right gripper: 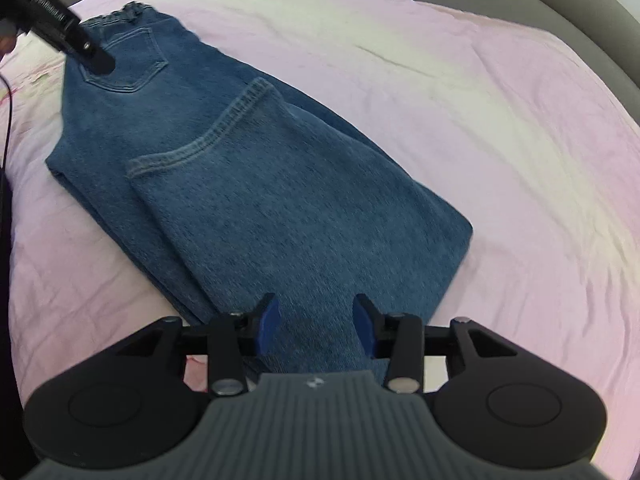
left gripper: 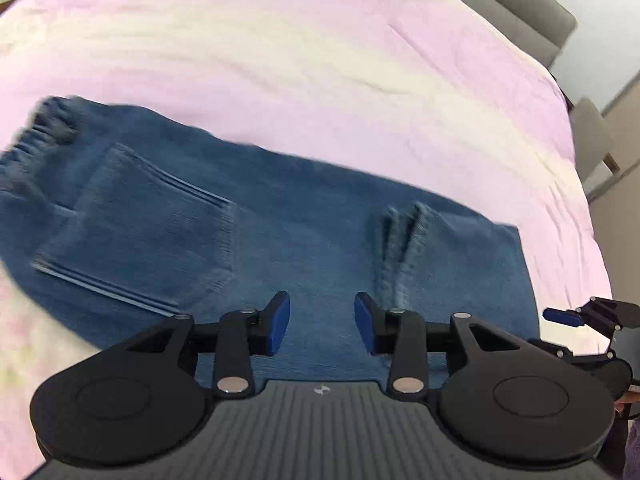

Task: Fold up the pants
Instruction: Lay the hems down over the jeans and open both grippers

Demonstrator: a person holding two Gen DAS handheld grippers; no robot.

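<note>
Left wrist view first: the left gripper (left gripper: 322, 322) sits at the bottom centre of the frame, its blue pads (left gripper: 280, 322) parted with nothing clamped between them, only denim showing through the gap. The pants (left gripper: 240, 232) lie across the middle of the picture on the pink bedsheet (left gripper: 320, 60), elastic waistband (left gripper: 36, 132) at the far left, a back pocket (left gripper: 148, 232) just right of it, and a stitched leg hem (left gripper: 404, 248) folded over onto the fabric right of centre (a bit of blur on the left side here). At the right edge, the right gripper (left gripper: 580, 316) pokes in beside the denim's folded edge; from here I cannot tell how its fingers stand.

Over to the right wrist view: the right gripper (right gripper: 316, 330) is at the bottom centre, fingers released, jeans visible between the pads but not pinched. The pants (right gripper: 280, 200) run diagonally from upper left down to the gripper, folded along their length, hem (right gripper: 208, 136) doubled back at mid-frame. The left gripper (right gripper: 80, 46) hangs over the pocket (right gripper: 128, 60) in the upper left corner. A grey headboard (right gripper: 580, 0) curves along the upper right.
</note>
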